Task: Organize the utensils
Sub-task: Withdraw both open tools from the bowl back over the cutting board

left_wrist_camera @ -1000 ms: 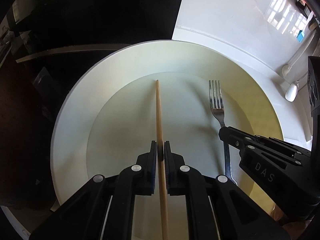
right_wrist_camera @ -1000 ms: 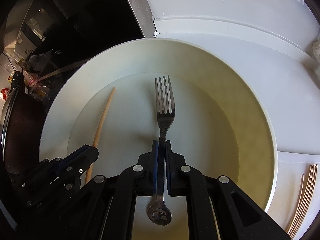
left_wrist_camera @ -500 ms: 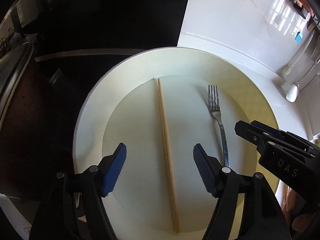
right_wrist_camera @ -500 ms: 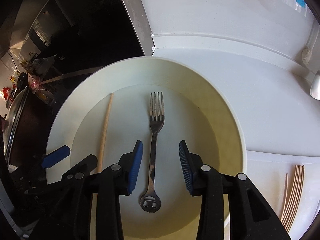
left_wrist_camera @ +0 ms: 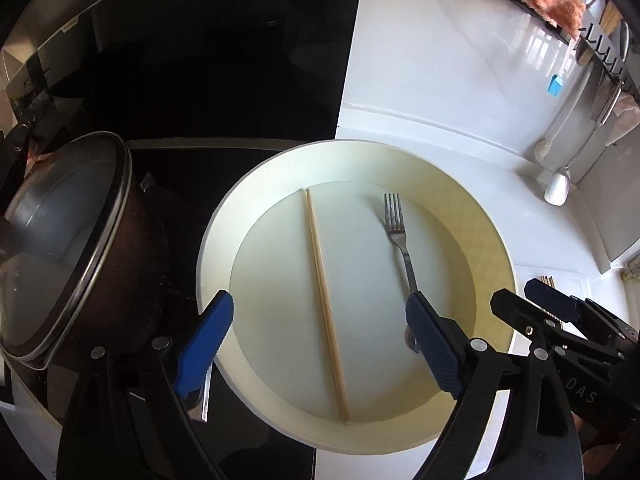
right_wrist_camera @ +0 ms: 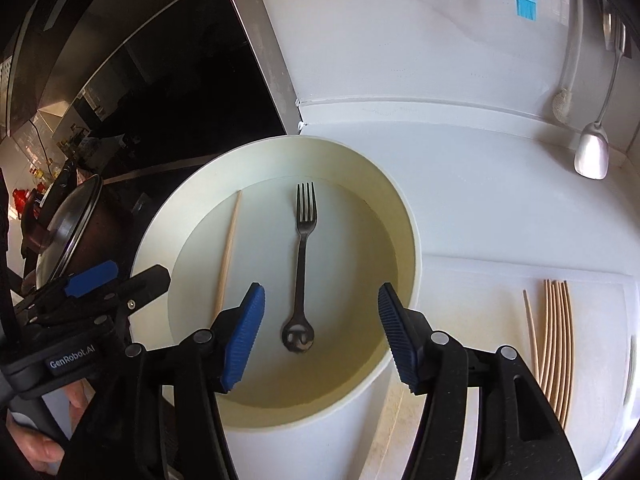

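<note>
A wooden chopstick [left_wrist_camera: 326,300] and a metal fork [left_wrist_camera: 400,240] lie side by side in a cream round plate [left_wrist_camera: 492,240]. My left gripper [left_wrist_camera: 320,344] is open and empty, raised above the plate's near edge with the chopstick between its blue pads. My right gripper [right_wrist_camera: 322,336] is open and empty above the fork's handle [right_wrist_camera: 298,336]. In the right wrist view the chopstick [right_wrist_camera: 228,256] lies left of the fork [right_wrist_camera: 304,248] in the plate [right_wrist_camera: 404,216]. Each gripper shows at the edge of the other's view.
A dark pot with a glass lid [left_wrist_camera: 60,248] stands left of the plate on the black hob. Several more chopsticks [right_wrist_camera: 554,340] lie on the white counter at the right. A ladle [right_wrist_camera: 592,152] and a blue brush [right_wrist_camera: 526,2] hang on the wall.
Both grippers opened and let go, the left of the chopstick, the right of the fork. Both have drawn back and up from the plate, jaws now wide.
</note>
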A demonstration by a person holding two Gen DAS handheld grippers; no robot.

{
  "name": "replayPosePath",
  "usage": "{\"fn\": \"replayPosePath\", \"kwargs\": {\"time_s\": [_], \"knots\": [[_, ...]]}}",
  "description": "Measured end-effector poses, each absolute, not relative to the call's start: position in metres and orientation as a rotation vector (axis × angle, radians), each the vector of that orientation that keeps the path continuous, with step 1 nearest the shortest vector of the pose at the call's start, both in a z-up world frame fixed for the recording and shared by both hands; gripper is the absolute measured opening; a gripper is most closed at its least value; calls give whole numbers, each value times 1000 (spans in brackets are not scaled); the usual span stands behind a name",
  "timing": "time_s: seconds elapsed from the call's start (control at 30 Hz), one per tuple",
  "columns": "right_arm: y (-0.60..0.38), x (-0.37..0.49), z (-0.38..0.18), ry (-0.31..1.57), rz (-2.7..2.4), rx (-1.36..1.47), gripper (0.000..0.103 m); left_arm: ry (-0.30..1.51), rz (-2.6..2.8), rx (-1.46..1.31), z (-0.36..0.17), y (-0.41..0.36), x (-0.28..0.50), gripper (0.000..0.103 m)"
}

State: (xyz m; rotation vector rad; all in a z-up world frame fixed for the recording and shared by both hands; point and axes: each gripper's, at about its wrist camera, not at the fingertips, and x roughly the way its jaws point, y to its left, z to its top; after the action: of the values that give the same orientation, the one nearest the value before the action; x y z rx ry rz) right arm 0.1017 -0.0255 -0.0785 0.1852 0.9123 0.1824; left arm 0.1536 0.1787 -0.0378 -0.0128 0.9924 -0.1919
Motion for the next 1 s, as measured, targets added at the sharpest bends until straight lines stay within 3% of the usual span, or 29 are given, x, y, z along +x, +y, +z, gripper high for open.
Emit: {"fn": "replayPosePath", "kwargs": {"time_s": [0.4,1.0], "knots": [[-75,18,-95,958,34,279,62,964,-360,41,-30,133,110,95],[-258,-100,-123,926,-136,331,63,966,-391,40,-49,-16,29,95]]}}
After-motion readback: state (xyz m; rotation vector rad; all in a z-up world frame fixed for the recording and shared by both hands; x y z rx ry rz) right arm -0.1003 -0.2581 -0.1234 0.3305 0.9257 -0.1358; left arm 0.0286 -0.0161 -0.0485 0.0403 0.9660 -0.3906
